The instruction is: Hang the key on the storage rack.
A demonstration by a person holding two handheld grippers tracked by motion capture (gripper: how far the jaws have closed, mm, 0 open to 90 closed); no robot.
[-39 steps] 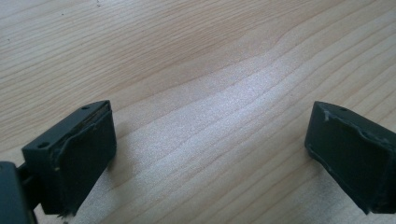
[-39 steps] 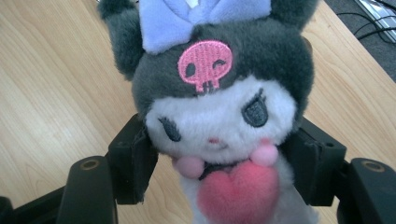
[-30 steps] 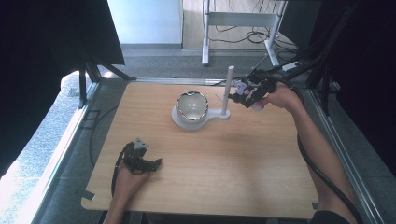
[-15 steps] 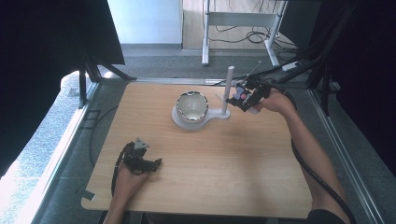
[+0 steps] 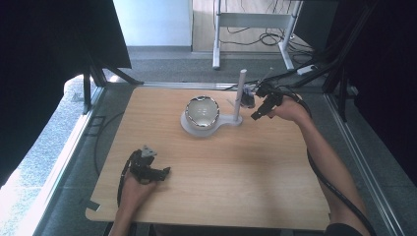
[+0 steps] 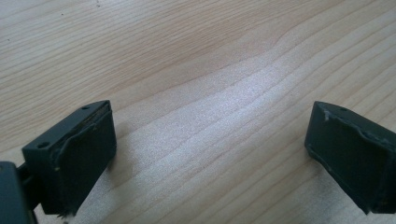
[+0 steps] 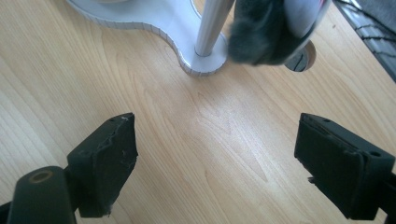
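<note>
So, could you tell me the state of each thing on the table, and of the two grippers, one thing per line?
Bowl: upright on the white stand, apparently empty.
White stand: flat on the table, post upright.
Dark fluffy thing: beside the post; whether it hangs there I cannot tell.
Right gripper: open, jaws have just been opening, nothing between them.
Left gripper: open, nothing between its jaws, low over the table.
</note>
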